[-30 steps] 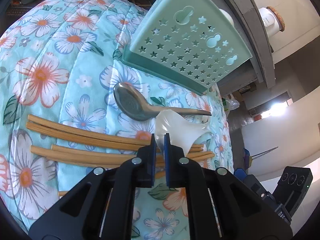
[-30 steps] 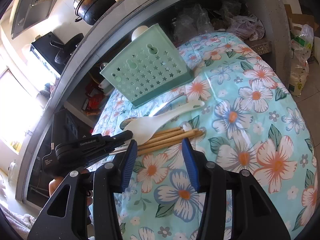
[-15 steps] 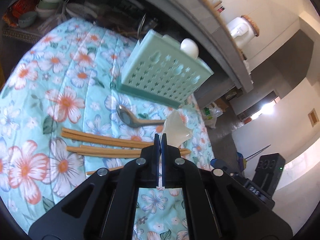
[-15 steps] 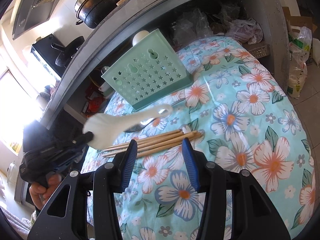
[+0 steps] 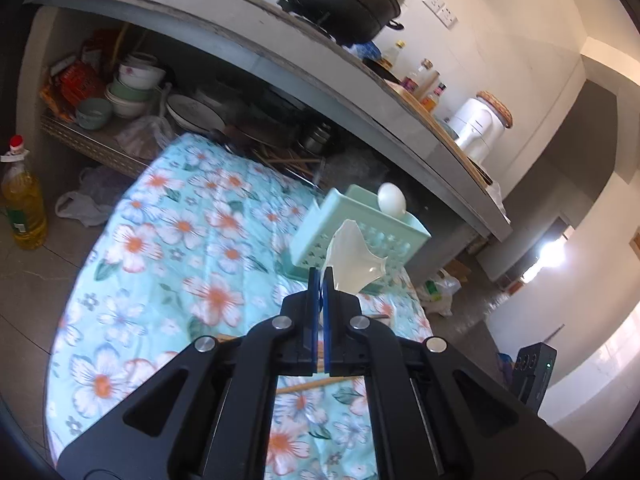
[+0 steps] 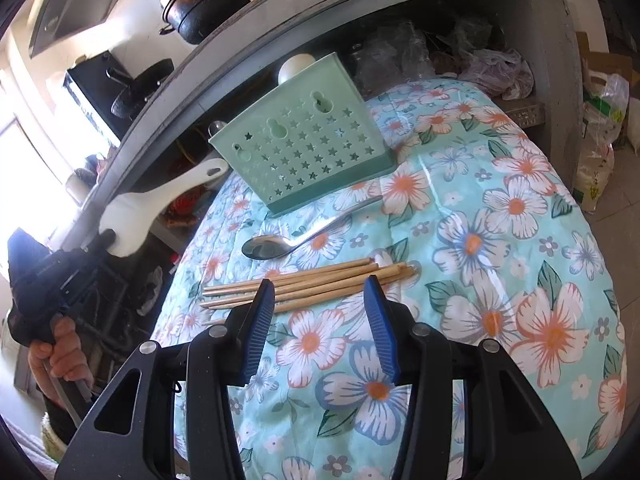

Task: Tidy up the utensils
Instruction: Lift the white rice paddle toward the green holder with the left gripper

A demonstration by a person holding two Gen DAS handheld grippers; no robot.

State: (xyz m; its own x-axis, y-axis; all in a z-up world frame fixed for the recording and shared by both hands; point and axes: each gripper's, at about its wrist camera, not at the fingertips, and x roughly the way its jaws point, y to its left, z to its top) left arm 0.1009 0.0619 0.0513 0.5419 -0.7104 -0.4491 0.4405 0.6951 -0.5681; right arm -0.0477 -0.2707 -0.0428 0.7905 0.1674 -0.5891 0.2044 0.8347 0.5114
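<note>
Container: mint-green utensil holder (image 6: 310, 148) standing upright on the floral cloth (image 6: 500, 240), ahead of and above the right gripper (image 6: 320, 304) in its view. Front wall pierced with star cut-outs and three gourd-shaped holes near the rim. One rounded white end of something (image 5: 391, 198) rises from its far corner; rest of the interior hidden behind the wall, contents cannot be told.

Left gripper (image 5: 321, 280): jaws closed tight on the broad blade of a white rice paddle (image 6: 160, 204). Paddle is clear of the cloth, up in the air, to the left of the holder in the right wrist view; its handle end with a hanging hole points toward the holder's upper left corner, close to it, contact not discernible. In the left wrist view the paddle (image 5: 352, 256) looks translucent white and glossy, overlapping the holder's front wall beyond the fingertips. A hand (image 6: 60, 352) grips this tool's handle.

Right gripper: jaws parted, nothing between the blue pads, poised above the cloth.

Just beyond its fingertips: bundle of wooden chopsticks (image 6: 304, 284), lying flat, roughly parallel, tips to the left. Beyond these, a metal spoon (image 6: 304, 232) lies bowl-up, bowl left, its handle running toward the holder's base.
</note>
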